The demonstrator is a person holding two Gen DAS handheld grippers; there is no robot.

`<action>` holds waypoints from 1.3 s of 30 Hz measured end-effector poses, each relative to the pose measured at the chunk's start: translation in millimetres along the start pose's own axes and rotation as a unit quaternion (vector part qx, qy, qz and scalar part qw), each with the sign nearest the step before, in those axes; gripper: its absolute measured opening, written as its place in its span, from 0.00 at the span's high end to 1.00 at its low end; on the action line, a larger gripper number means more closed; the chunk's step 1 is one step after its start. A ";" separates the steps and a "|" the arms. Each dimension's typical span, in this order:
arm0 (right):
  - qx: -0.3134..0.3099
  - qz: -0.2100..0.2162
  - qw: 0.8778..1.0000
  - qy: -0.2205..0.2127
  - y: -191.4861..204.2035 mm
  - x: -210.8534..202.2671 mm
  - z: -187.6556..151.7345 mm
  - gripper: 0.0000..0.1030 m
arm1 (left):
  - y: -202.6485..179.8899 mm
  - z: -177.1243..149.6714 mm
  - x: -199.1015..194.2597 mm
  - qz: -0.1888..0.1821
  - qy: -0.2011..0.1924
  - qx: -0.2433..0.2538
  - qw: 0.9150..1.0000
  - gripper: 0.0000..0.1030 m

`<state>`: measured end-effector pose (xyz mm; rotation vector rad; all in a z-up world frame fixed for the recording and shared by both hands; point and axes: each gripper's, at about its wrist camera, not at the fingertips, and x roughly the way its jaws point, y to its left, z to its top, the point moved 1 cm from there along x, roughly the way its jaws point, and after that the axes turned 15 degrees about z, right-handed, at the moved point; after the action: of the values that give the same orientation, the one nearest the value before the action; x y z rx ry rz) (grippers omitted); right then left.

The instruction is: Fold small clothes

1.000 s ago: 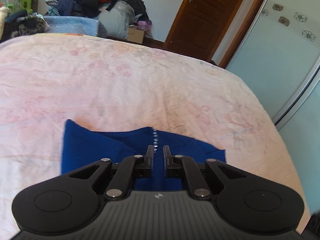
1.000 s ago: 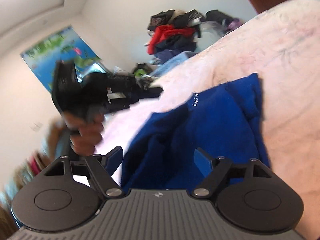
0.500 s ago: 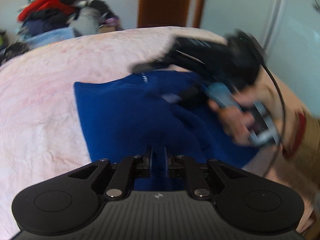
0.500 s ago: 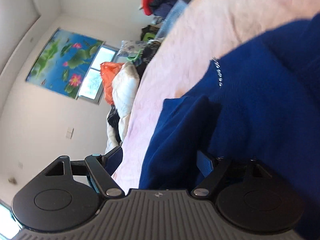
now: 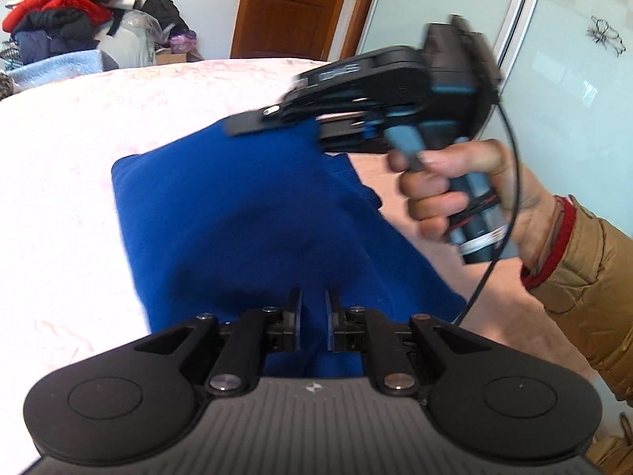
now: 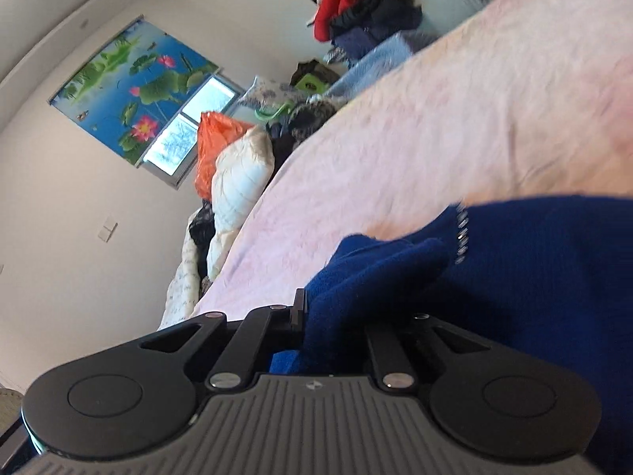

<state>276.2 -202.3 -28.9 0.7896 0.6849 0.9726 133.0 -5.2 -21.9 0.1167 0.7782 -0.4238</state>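
A blue knitted garment (image 5: 237, 217) lies on the pink bedspread (image 5: 79, 158). My left gripper (image 5: 312, 316) is shut on its near edge, with cloth pinched between the pads. In the left wrist view a hand (image 5: 455, 198) holds my right gripper (image 5: 247, 124) at the garment's far edge, raised off the bed. In the right wrist view the right gripper (image 6: 316, 316) has its jaws closing on a bunched fold of the blue garment (image 6: 534, 277). The left finger (image 6: 298, 308) presses on the cloth; the fold hides the other finger. A row of small studs (image 6: 461, 237) runs down the fabric.
A heap of red and dark clothes (image 5: 59, 12) is piled beyond the bed, beside a brown door (image 5: 292, 4). A glass wardrobe door (image 5: 554, 79) stands on the right. Pillows and an orange bag (image 6: 233, 166) lie at the bed's other side, under a window (image 6: 190, 126).
The right gripper's jaws went from wide apart to closed on the blue cloth, and it lifted the garment's far edge. The left gripper kept its pinch on the near edge.
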 end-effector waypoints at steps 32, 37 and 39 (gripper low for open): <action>0.059 -0.033 0.998 0.000 -15.1 -109.8 -122.9 0.42 | -37.7 -20.7 37.0 0.008 -0.003 0.107 0.994 0.88; 0.090 -0.018 0.995 -0.037 -12.7 -121.6 -122.0 0.89 | -54.9 -23.9 42.7 0.062 -0.030 0.151 0.986 0.87; 0.102 0.008 0.993 -0.062 -7.7 -130.4 -119.7 0.89 | -62.8 -23.7 42.2 0.083 -0.041 0.176 0.980 0.85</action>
<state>131.3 -290.4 -80.1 1.0277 0.6766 0.8693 118.3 -70.1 -65.0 0.4890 0.6010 -0.4014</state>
